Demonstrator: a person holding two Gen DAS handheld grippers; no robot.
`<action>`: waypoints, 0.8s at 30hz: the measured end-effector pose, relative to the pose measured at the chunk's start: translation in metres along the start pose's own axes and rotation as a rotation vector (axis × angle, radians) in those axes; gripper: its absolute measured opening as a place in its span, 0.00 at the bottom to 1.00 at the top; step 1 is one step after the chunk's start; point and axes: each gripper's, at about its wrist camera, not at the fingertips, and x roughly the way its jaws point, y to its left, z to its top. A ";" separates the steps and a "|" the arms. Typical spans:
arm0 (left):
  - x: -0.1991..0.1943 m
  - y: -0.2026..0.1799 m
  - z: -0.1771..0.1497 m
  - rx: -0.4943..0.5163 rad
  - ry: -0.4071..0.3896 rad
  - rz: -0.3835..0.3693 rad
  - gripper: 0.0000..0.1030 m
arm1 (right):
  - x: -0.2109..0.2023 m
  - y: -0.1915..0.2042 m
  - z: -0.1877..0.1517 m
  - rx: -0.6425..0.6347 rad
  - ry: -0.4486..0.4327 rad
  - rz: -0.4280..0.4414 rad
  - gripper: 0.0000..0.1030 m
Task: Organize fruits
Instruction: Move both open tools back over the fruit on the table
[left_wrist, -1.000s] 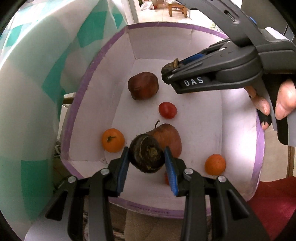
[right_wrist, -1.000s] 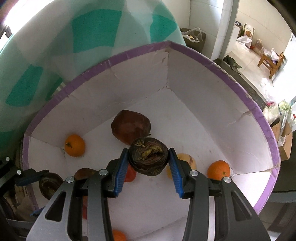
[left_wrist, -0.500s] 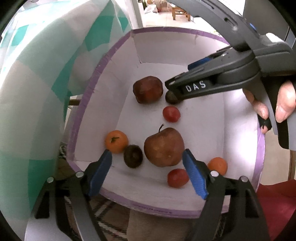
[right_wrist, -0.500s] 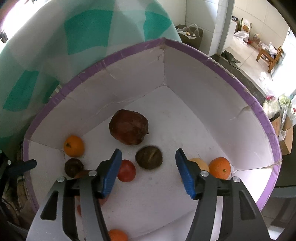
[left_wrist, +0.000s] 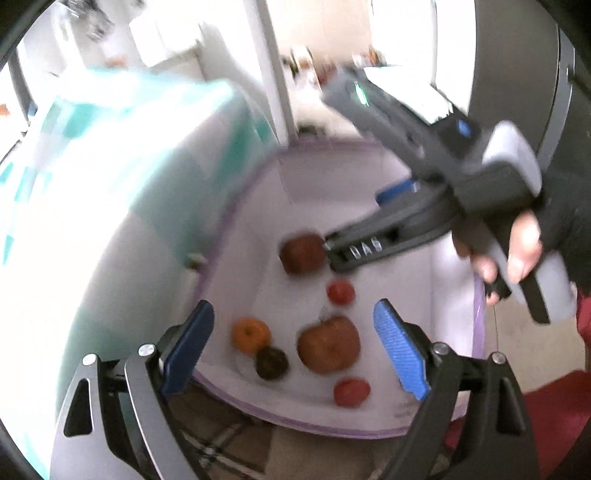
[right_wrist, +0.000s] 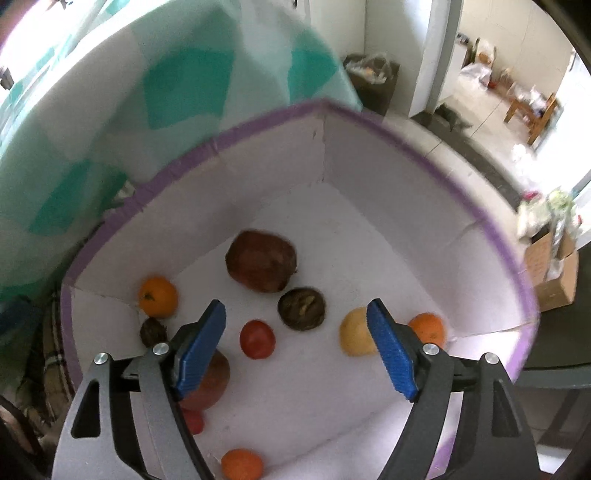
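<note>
Fruits lie loose on the box (right_wrist: 369, 155) floor: dark passion fruit (right_wrist: 301, 308) at centre, tomato (right_wrist: 257, 339) at 8 o'clock. Your right gripper (right_wrist: 295, 345) and left gripper (left_wrist: 293, 345) both stand wide apart, holding nothing. Several fruits appear boxed; remaining ones cannot be judged.

The box (right_wrist: 369, 155) looks like matt white cardboard, its rim edged in purple tape, with creases showing on the walls. The cloth (right_wrist: 184, 81) beside it is a smooth teal-and-white check. The right gripper (right_wrist: 295, 345) has blue ribbed pads on its fingers (right_wrist: 391, 354), set in matt grey and black plastic with shiny metal screws. The tomato (right_wrist: 257, 339) is glossy and smooth; the dark round fruit (right_wrist: 301, 308) is dull and wrinkled; the orange (right_wrist: 158, 296) has a faintly dimpled skin.
</note>
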 end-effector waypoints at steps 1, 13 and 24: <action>-0.018 0.008 0.003 -0.023 -0.079 0.025 0.86 | -0.009 0.000 0.003 -0.001 -0.024 -0.008 0.75; -0.180 0.210 -0.060 -0.543 -0.469 0.373 0.98 | -0.111 0.132 0.044 -0.242 -0.379 0.104 0.84; -0.241 0.414 -0.197 -1.099 -0.367 0.650 0.98 | -0.118 0.350 0.064 -0.657 -0.412 0.257 0.84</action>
